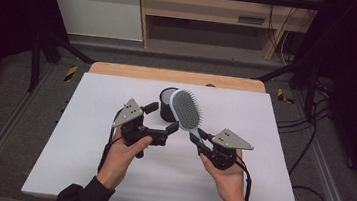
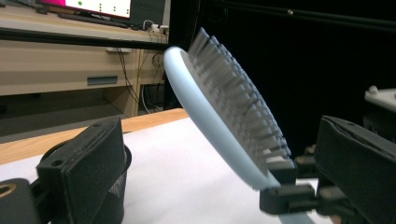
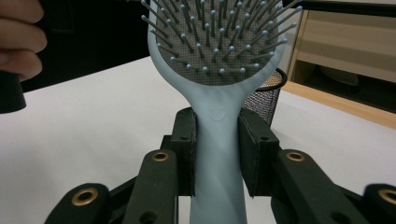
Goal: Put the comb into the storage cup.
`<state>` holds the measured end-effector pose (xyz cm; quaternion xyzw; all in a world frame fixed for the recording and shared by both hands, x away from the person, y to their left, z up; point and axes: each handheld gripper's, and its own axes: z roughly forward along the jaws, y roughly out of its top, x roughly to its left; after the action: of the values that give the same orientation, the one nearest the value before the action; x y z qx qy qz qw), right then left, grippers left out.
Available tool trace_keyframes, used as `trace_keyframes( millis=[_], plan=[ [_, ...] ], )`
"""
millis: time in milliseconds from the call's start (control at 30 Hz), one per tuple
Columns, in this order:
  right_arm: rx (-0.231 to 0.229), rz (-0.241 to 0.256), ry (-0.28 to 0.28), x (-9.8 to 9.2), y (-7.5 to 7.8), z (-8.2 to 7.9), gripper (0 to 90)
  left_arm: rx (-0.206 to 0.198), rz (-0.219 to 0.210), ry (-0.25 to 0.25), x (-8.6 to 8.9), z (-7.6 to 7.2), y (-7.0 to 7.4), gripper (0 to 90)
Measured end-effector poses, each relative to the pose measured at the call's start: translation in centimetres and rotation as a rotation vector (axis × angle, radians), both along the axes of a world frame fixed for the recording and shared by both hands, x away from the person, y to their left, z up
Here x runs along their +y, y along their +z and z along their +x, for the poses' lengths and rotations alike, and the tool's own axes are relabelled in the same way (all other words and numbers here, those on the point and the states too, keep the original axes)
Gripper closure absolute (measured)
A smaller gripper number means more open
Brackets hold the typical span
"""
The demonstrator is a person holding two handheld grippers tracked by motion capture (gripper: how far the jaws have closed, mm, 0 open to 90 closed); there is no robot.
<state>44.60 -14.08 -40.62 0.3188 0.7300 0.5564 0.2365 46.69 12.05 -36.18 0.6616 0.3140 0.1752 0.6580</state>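
High view, centre of the frame: my right gripper (image 1: 198,135) holds a pale blue hairbrush (image 1: 187,110) by its handle above the white surface (image 1: 83,171), the head lifted toward the upper middle of the frame and just in front of a black mesh cup (image 1: 166,106). In the right gripper view the fingers (image 3: 184,154) are clamped flat on both sides of the handle, just below the neck, with the bristled face turned to that camera. My left gripper (image 1: 169,131) sits just left of the handle with its fingers (image 2: 84,163) spread wide and holding nothing, the brush head standing between them farther off in the left gripper view. I judge the step to be lowering the brush into the cup, or handing it across. To do it well I would keep the right grip firm so the handle cannot pivot, and close the left fingers only once they bracket the handle squarely. The long axis runs from the handle at lower right up to the head at upper left in the high view, tilted rather than upright, head end pointing away from me, bristles facing up and toward the right of the frame.
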Motion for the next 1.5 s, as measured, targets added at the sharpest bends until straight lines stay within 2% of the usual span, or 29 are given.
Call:
trace_keyframes(
  millis=[200, 333, 500, 633, 733, 900, 1200, 1400, 1500],
  plan=[
    [-0.017, 0.012, 0.007, 0.1, 0.2, -0.1, 69.8, 0.020, -0.010, -0.011, -1.0, 0.6, 0.7, 1.9],
    [-0.024, 0.020, 0.007, 0.1, 0.3, -0.2, 69.8, 0.031, 0.003, -0.019, -2.0, 1.0, 0.6, 2.1],
    [-0.029, 0.017, 0.011, 0.2, 0.3, -0.3, 69.8, 0.074, -0.039, -0.038, -3.0, 1.4, 0.5, 2.5],
    [-0.038, 0.018, 0.011, 0.3, 0.3, -0.4, 69.8, 0.076, -0.024, -0.043, -3.6, 1.5, 0.7, 3.7],
    [-0.040, 0.020, 0.012, 0.3, 0.3, -0.4, 69.8, 0.084, -0.018, -0.041, -3.8, 1.6, 0.8, 8.3],
    [-0.042, 0.019, 0.009, 0.4, 0.2, -0.4, 69.8, 0.122, -0.042, -0.044, -3.9, 1.8, 0.7, 13.0],
    [-0.047, 0.018, 0.007, 0.5, 0.2, -0.5, 69.8, 0.146, -0.059, -0.035, -4.0, 1.9, 0.8, 21.8],
    [-0.044, 0.019, 0.010, 0.6, 0.1, -0.5, 69.7, 0.179, -0.098, -0.026, -4.1, 1.9, 0.7, 28.0],
    [-0.045, 0.022, 0.009, 0.5, 0.1, -0.5, 69.8, 0.196, -0.127, -0.006, -4.0, 1.9, 0.7, 35.4]
  ],
)
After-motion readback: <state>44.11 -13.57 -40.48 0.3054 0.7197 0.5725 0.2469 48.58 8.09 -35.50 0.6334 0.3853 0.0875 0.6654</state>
